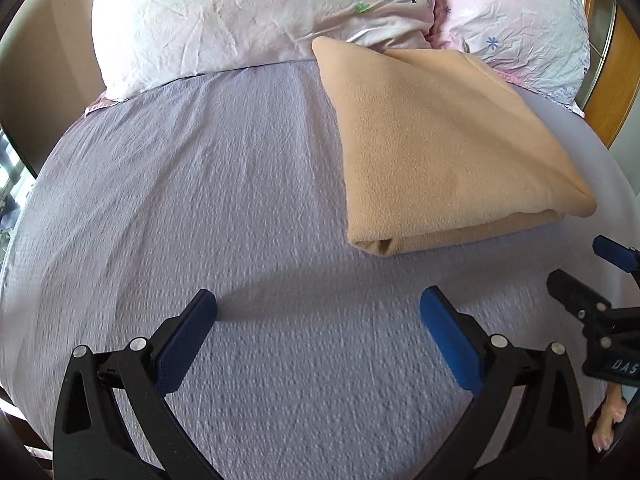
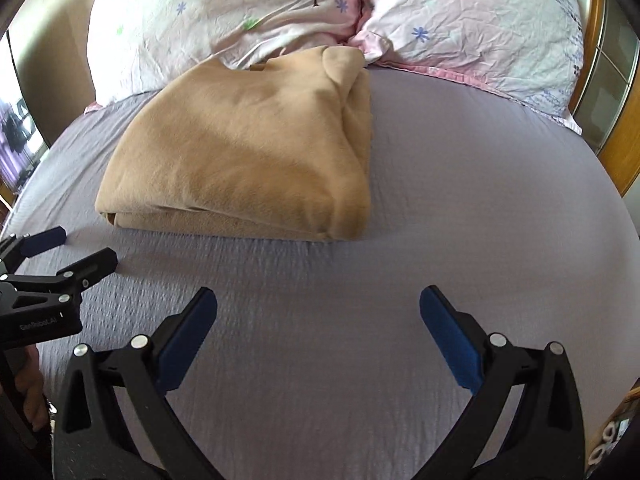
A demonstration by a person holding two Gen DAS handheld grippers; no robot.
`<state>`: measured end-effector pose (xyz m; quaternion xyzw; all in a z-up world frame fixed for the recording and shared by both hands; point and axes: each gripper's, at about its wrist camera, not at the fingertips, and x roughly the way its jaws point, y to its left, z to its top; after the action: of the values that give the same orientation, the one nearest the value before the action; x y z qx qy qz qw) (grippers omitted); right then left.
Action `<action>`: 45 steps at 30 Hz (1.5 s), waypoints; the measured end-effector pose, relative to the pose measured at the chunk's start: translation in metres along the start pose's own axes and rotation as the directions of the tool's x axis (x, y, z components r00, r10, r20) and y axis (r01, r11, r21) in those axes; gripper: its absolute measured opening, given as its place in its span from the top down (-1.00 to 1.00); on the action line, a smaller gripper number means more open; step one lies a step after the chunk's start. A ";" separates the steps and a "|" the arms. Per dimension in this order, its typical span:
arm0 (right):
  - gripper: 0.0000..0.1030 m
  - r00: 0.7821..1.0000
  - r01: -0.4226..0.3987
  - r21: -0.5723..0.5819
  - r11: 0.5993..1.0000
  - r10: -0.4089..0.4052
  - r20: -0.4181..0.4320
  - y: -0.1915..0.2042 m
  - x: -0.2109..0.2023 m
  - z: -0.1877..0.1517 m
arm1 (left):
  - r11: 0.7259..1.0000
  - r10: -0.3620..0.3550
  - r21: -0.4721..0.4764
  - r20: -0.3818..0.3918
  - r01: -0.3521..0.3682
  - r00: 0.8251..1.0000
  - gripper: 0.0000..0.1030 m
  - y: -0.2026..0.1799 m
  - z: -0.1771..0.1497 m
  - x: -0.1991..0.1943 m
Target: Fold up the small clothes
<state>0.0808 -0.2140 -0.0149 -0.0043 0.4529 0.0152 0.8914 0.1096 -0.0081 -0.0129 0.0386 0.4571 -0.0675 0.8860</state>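
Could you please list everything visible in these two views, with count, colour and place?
Folded fleece garment: one, tan, on the sheet, far end against the pillows.
Floral cotton pillows: two, pale pink, side by side at the head of the bed.
Textured bed sheet: one, lavender-grey, covering the mattress.
Wooden frame: one, orange-brown, at the right edge.
Left gripper: one, black with blue pads, open above the sheet, near the garment.
Right gripper: one, same colours, open above the sheet.

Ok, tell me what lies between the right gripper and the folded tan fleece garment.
Only bare lavender bedsheet separates the right gripper from the folded tan fleece garment, as the right wrist view shows.
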 end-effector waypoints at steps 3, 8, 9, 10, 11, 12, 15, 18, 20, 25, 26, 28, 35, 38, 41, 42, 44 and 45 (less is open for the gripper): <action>-0.96 1.000 0.011 -0.006 1.000 -0.011 -0.016 0.004 0.004 0.000 | 1.000 -0.004 0.004 0.004 0.004 1.000 -0.97 0.000 -0.001 -0.001; -0.96 1.000 0.009 0.003 1.000 -0.009 -0.028 0.003 0.005 0.001 | 1.000 -0.004 0.008 0.019 0.004 1.000 -0.97 -0.001 -0.001 -0.002; -0.96 1.000 0.009 0.002 1.000 -0.009 -0.028 0.003 0.005 0.001 | 1.000 -0.004 0.009 0.021 0.003 1.000 -0.97 -0.001 -0.001 -0.002; -0.96 1.000 0.010 0.003 1.000 -0.010 -0.027 0.004 0.005 0.000 | 1.000 -0.004 0.011 0.022 0.004 1.000 -0.97 -0.001 -0.002 -0.002; -0.96 1.000 0.010 0.003 1.000 -0.010 -0.024 0.004 0.005 0.000 | 1.000 -0.004 0.012 0.023 0.004 1.000 -0.97 -0.002 -0.002 -0.002; -0.96 1.000 0.009 0.002 1.000 -0.009 -0.022 0.003 0.005 0.000 | 1.000 -0.005 0.012 0.023 0.004 1.000 -0.97 -0.001 -0.002 -0.002; -0.96 1.000 0.008 0.001 1.000 -0.008 -0.019 0.003 0.004 0.000 | 1.000 -0.005 0.012 0.024 0.005 1.000 -0.97 -0.001 -0.002 -0.002; -0.96 1.000 0.008 0.001 1.000 -0.008 -0.021 0.003 0.005 0.000 | 1.000 -0.004 0.011 0.023 0.004 1.000 -0.97 -0.001 -0.002 -0.002; -0.96 1.000 0.008 0.001 1.000 -0.008 -0.021 0.003 0.005 0.000 | 1.000 -0.004 0.011 0.024 0.004 1.000 -0.97 -0.001 -0.002 -0.002; -0.96 1.000 0.007 0.000 1.000 -0.007 -0.022 0.003 0.004 0.000 | 1.000 -0.004 0.011 0.023 0.004 1.000 -0.97 -0.001 -0.002 -0.002; -0.96 1.000 0.007 0.001 1.000 -0.007 -0.022 0.003 0.005 0.000 | 1.000 -0.004 0.011 0.024 0.004 1.000 -0.97 -0.001 -0.002 -0.002; -0.96 1.000 0.007 0.000 1.000 -0.007 -0.021 0.003 0.005 0.000 | 1.000 -0.004 0.011 0.024 0.004 1.000 -0.97 -0.001 -0.002 -0.002; -0.96 1.000 0.007 0.000 1.000 -0.007 -0.021 0.003 0.005 0.000 | 1.000 -0.004 0.011 0.024 0.004 1.000 -0.97 -0.002 -0.002 -0.002; -0.96 1.000 0.007 0.000 1.000 -0.007 -0.021 0.003 0.005 0.000 | 1.000 -0.004 0.011 0.024 0.004 1.000 -0.97 -0.002 -0.002 -0.002; -0.96 1.000 0.006 -0.001 1.000 -0.006 -0.021 0.003 0.005 0.001 | 1.000 -0.004 0.011 0.024 0.004 1.000 -0.97 -0.002 -0.002 -0.002; -0.96 1.000 0.006 -0.001 1.000 -0.006 -0.021 0.003 0.005 0.001 | 1.000 -0.004 0.011 0.024 0.004 1.000 -0.97 -0.002 -0.002 -0.002; -0.96 1.000 0.007 0.000 1.000 -0.007 -0.021 0.003 0.004 0.000 | 1.000 -0.004 0.011 0.024 0.004 1.000 -0.97 -0.002 -0.002 -0.002; -0.96 1.000 0.007 0.000 1.000 -0.007 -0.021 0.003 0.005 0.000 | 1.000 -0.004 0.011 0.024 0.004 1.000 -0.97 -0.002 -0.002 -0.002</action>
<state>0.0837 -0.2109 -0.0183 -0.0060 0.4623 0.0122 0.8866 0.1067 -0.0092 -0.0120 0.0418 0.4463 -0.0722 0.8910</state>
